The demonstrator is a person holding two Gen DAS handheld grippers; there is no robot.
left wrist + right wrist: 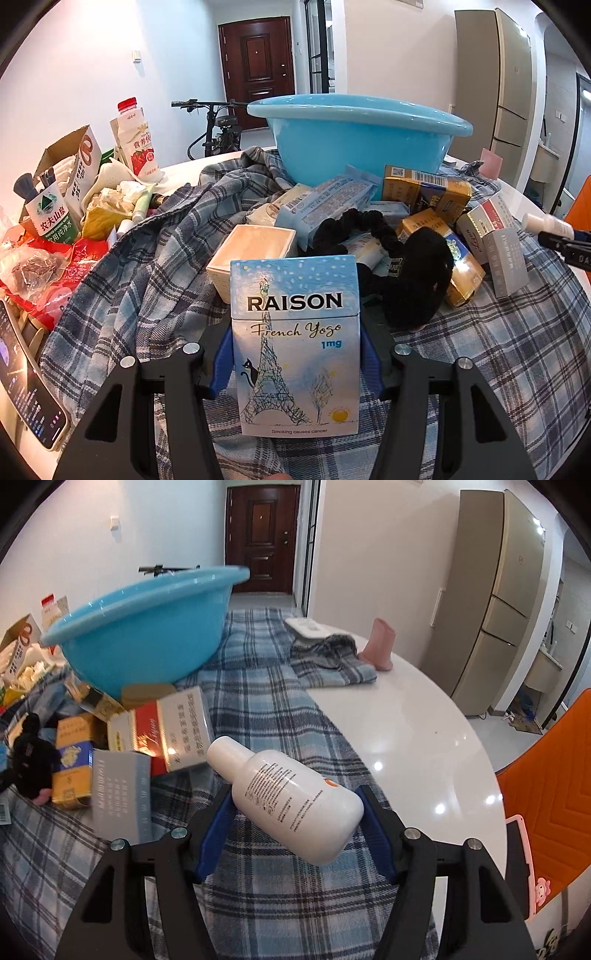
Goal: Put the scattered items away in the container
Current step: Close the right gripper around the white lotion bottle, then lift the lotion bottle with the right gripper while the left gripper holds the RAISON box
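Note:
My left gripper (295,354) is shut on an upright blue RAISON cigarette pack (295,343), held above the plaid cloth. My right gripper (295,812) is shut on a white bottle (291,801) that lies tilted between the blue pads, cap to the upper left. The blue plastic basin (358,136) stands at the back of the cloth; it also shows in the right wrist view (144,627) at the upper left. In front of it lie several cigarette packs (424,188), a black hair scrunchie (402,258) and blue tissue packets (328,203).
A cluttered pile with a milk bottle (135,140), cartons and bags sits at the left. A phone (26,384) lies at the lower left. A pink cup (380,646) stands on the white table (424,738). An orange chair (546,775) is at the right.

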